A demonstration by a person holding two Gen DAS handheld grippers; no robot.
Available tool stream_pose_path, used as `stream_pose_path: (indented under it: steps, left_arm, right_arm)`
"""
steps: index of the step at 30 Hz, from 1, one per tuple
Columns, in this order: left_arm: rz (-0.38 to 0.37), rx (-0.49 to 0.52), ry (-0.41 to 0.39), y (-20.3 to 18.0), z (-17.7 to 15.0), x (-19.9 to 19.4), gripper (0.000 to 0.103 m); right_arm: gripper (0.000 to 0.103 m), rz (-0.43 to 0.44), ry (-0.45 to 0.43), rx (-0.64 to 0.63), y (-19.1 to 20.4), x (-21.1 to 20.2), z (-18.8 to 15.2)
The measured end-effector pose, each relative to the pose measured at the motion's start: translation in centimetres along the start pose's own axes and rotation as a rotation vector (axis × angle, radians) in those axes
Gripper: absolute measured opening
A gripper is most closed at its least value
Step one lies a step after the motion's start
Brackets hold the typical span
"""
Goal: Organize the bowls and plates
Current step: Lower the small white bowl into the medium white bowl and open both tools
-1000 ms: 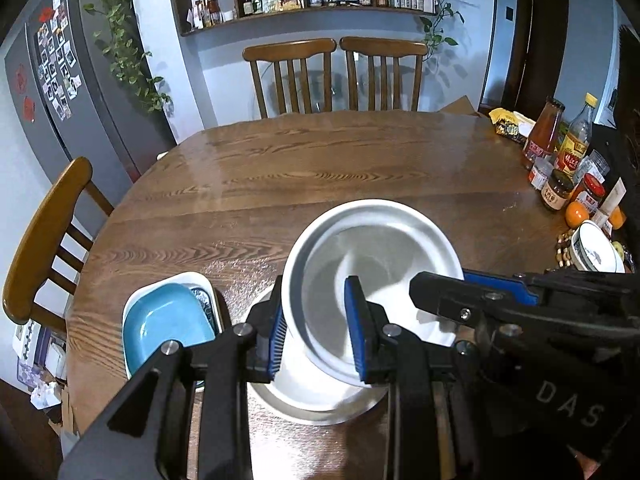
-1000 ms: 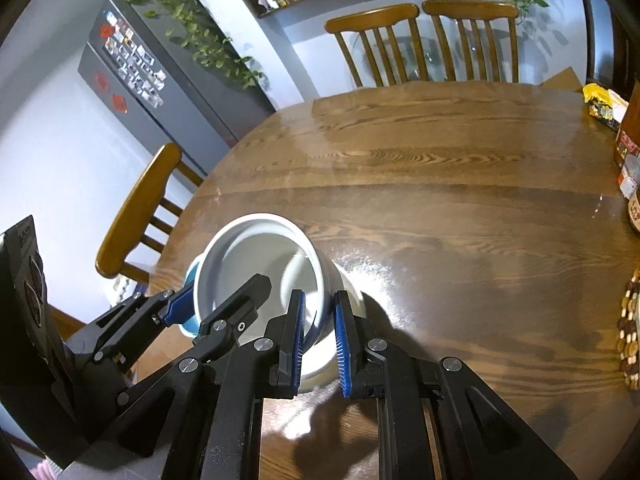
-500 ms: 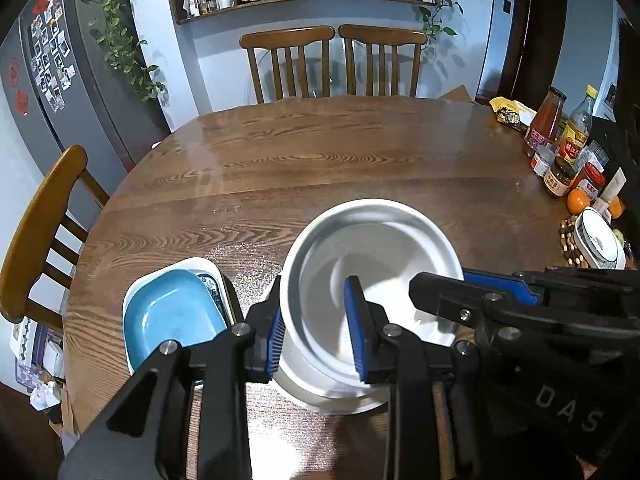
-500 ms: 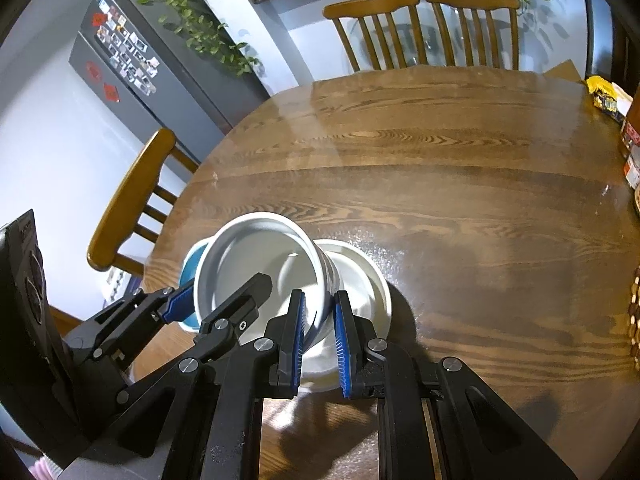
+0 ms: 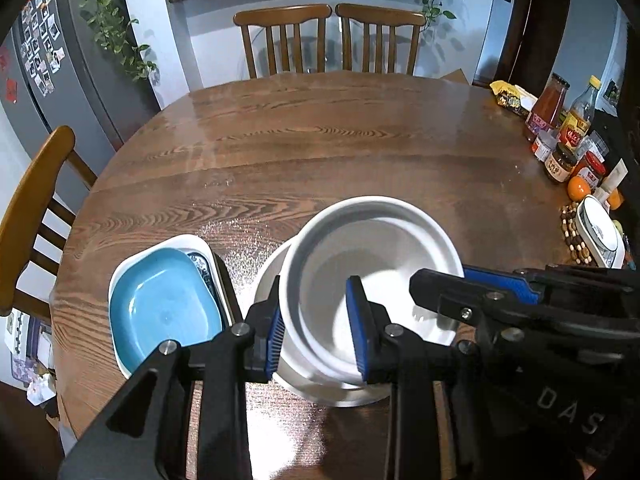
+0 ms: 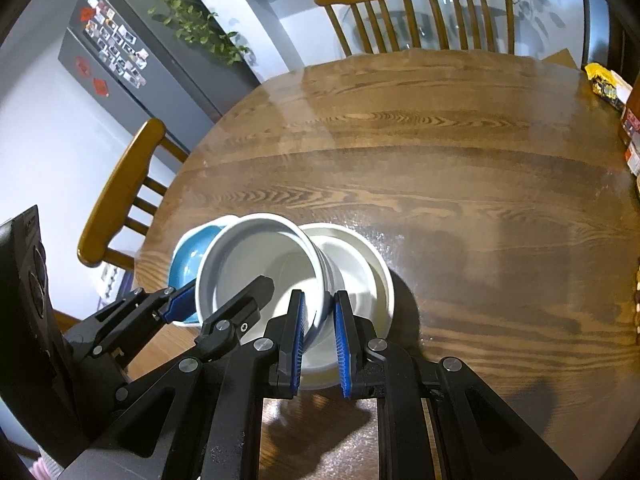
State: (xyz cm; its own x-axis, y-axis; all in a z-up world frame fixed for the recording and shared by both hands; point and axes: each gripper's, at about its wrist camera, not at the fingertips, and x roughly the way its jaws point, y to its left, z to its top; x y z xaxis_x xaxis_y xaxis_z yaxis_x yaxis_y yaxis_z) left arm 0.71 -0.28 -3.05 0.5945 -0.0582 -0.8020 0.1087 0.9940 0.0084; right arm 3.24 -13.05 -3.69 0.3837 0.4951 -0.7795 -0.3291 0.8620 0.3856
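**Both grippers clamped on one white bowl above a white plate**

Our left gripper (image 5: 320,330) has its blue ribbed pads closed on the near-left wall of a deep white bowl (image 5: 372,256), one pad outside the wall and one inside. Our right gripper (image 6: 319,336) pinches the same bowl (image 6: 260,264) on its other side, jaws narrowed to the thickness of the wall, again with a pad on either face. We hold the bowl tilted, its mouth turned up and away from us.

We see a glossy, smooth ceramic look: a round thick rim, tall straight sides and a faint stepped band low on the outside. Directly beneath and partly behind the bowl lies a shallow white plate (image 6: 360,264), round, with a broad raised lip; whether the bowl's base touches it we cannot tell.

Just left of the white plate sits a rounded-square white dish (image 5: 124,276) carrying a sky-blue plate (image 5: 160,308) of the same soft-cornered shape, with a blue-patterned piece peeking out at its right edge. All of this rests near the closest edge of a round wooden table (image 5: 320,140) with bold dark grain and a shiny finish. Far to the right of the white plate, at the table's rim, stand sauce bottles and jars (image 5: 560,132).
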Motion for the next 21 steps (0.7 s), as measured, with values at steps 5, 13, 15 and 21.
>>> stream_pose_path:
  steps: [5,13,15,21]
  left_arm:
    - [-0.002,-0.002,0.022,0.2,-0.2,0.6,0.027]
    - [-0.01,0.0,0.056,0.3,0.0,1.6,0.027]
    - [-0.013,0.002,0.067,0.3,0.0,1.9,0.027]
    - [-0.018,0.003,0.099,0.4,-0.1,2.8,0.027]
  right_arm:
    - [0.016,-0.002,0.018,0.005,0.0,0.8,-0.1]
    - [0.016,-0.007,0.035,0.009,-0.2,1.5,0.1]
    - [0.016,-0.008,0.043,0.013,-0.4,1.8,0.1]
    - [0.016,-0.006,0.069,0.029,-0.9,2.8,0.2]
